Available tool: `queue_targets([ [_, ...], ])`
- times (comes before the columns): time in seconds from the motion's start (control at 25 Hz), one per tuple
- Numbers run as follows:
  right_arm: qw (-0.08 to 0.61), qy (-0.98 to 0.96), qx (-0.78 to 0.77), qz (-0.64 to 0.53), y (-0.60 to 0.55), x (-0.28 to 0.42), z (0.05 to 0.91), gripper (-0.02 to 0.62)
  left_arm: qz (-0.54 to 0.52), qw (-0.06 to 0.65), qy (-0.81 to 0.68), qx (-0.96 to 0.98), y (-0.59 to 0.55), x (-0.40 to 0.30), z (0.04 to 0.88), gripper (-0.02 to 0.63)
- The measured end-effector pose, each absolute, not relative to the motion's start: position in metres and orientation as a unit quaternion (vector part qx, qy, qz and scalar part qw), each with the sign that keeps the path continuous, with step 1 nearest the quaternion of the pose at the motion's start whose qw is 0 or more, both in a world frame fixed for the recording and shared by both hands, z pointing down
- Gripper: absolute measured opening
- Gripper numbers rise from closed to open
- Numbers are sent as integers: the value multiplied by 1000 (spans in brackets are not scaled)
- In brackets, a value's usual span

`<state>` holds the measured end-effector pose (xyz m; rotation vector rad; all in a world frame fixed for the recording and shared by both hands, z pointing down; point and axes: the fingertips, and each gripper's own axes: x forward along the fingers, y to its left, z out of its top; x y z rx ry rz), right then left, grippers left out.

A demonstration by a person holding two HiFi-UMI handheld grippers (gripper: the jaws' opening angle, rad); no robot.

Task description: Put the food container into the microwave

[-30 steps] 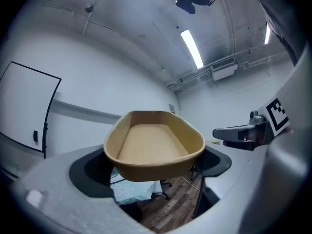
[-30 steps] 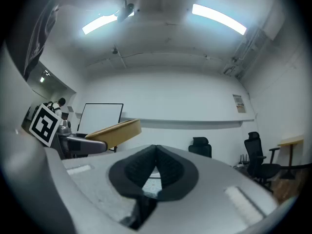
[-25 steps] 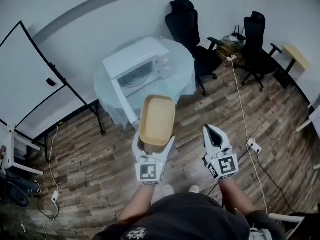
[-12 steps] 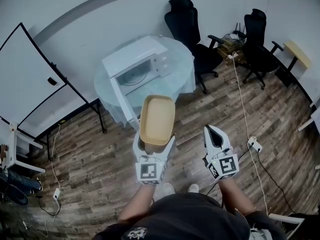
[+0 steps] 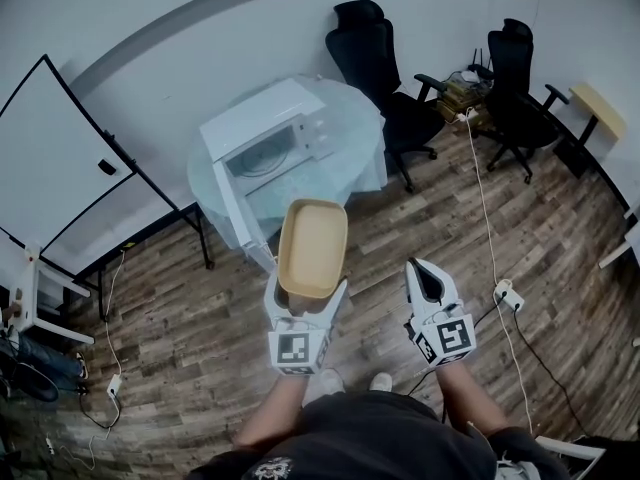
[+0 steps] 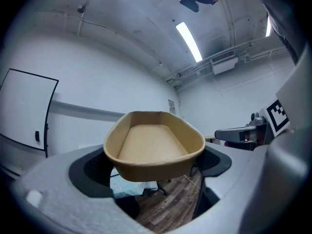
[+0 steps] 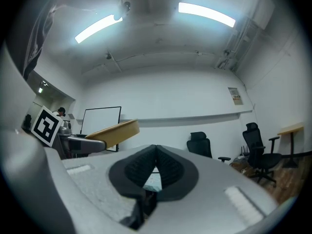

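A tan, empty food container (image 5: 313, 247) is held out over the wooden floor, with my left gripper (image 5: 303, 304) shut on its near end. Seen from the left gripper view, the container (image 6: 153, 149) sits between the dark pads, open side up. The white microwave (image 5: 268, 133) stands on a round table (image 5: 355, 163) ahead, its door (image 5: 230, 205) swung open toward me. My right gripper (image 5: 427, 278) is beside the left one, shut and empty; its pads (image 7: 155, 172) meet in the right gripper view, where the container (image 7: 113, 132) shows at the left.
Two black office chairs (image 5: 385, 68) (image 5: 518, 83) stand behind and right of the table. A whiteboard (image 5: 60, 168) leans at the left. A white cable (image 5: 485, 198) runs across the floor to a plug block (image 5: 507, 293). My shoes (image 5: 350, 380) are below.
The view has shifted slightly; the microwave and table sit a little higher and further left in the frame. Both grippers keep their hold and spacing.
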<state>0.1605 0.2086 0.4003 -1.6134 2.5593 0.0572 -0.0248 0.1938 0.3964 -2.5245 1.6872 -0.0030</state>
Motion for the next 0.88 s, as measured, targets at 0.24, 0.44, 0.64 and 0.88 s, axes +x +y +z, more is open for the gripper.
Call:
queue_targets([
  [0.24, 62, 853, -517, 15, 208, 179, 400, 2, -3, 56, 573, -818, 194, -21, 394, 523],
  [0.44, 61, 860, -506, 13, 199, 183, 401, 2, 3, 58, 579, -813, 189, -22, 392, 523],
  [0.64, 60, 869, -491, 15, 177, 171, 401, 2, 4, 52, 584, -810, 172, -26, 397, 523],
  [0.88, 53, 877, -478, 14, 136, 157, 407, 2, 4, 51, 588, -807, 136, -29, 406, 523],
])
